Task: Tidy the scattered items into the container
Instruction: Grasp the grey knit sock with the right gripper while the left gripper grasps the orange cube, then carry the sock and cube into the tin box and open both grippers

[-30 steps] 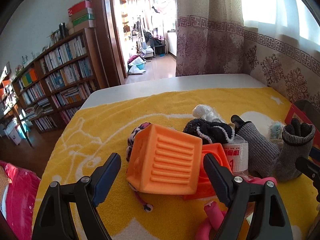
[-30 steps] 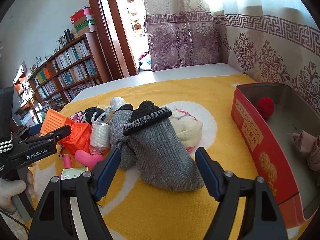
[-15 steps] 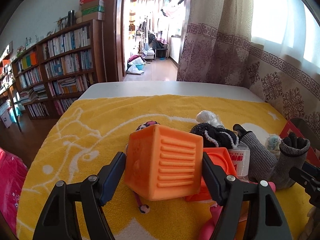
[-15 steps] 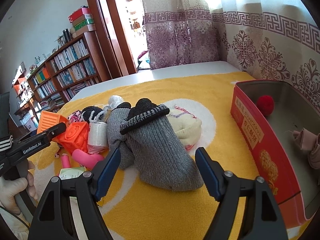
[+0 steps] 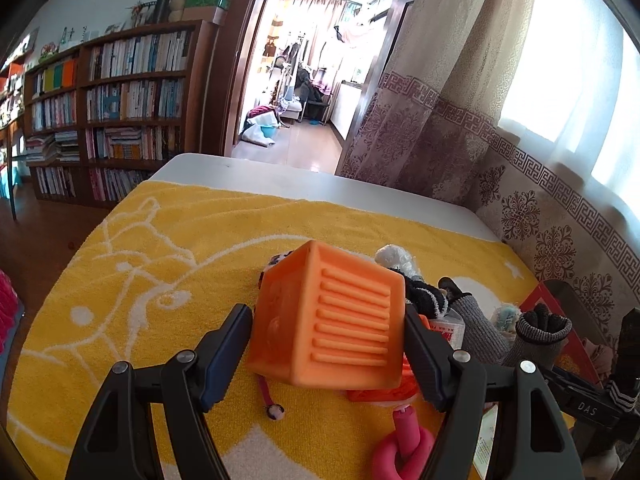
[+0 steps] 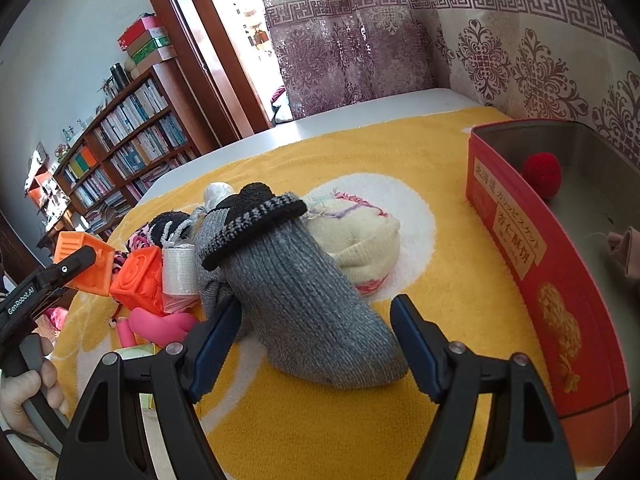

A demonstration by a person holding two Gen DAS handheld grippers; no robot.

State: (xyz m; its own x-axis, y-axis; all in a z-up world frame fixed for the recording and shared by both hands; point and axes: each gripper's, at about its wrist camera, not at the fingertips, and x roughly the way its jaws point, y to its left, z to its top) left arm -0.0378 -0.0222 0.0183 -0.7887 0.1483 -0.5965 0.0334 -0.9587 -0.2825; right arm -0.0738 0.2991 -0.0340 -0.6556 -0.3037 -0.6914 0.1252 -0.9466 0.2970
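My left gripper (image 5: pixel 326 320) is shut on a ribbed orange cube (image 5: pixel 352 308) and holds it just above the yellow towel (image 5: pixel 160 260). The right wrist view shows that same cube (image 6: pixel 92 264) at the far left, beside a second orange cube (image 6: pixel 138 276). My right gripper (image 6: pixel 317 306) stands open, one finger on each side of the toe of a grey sock (image 6: pixel 296 280), with the pads clear of it. The red tin (image 6: pixel 516 240) sits at the right and holds a red pompom (image 6: pixel 542 170) and a pink cloth (image 6: pixel 626 246).
A pile lies between the grippers: a cream knit hat (image 6: pixel 360 236), a white roll (image 6: pixel 178 270), a pink toy (image 6: pixel 160 326) and dark fuzzy socks (image 5: pixel 424 300). Behind the towel is the bare white table edge (image 5: pixel 280 184), with curtains to the right and a bookshelf to the left.
The left jaws came together onto the orange cube and raised it a little, and the left view rolled. The right gripper stayed over the grey sock.
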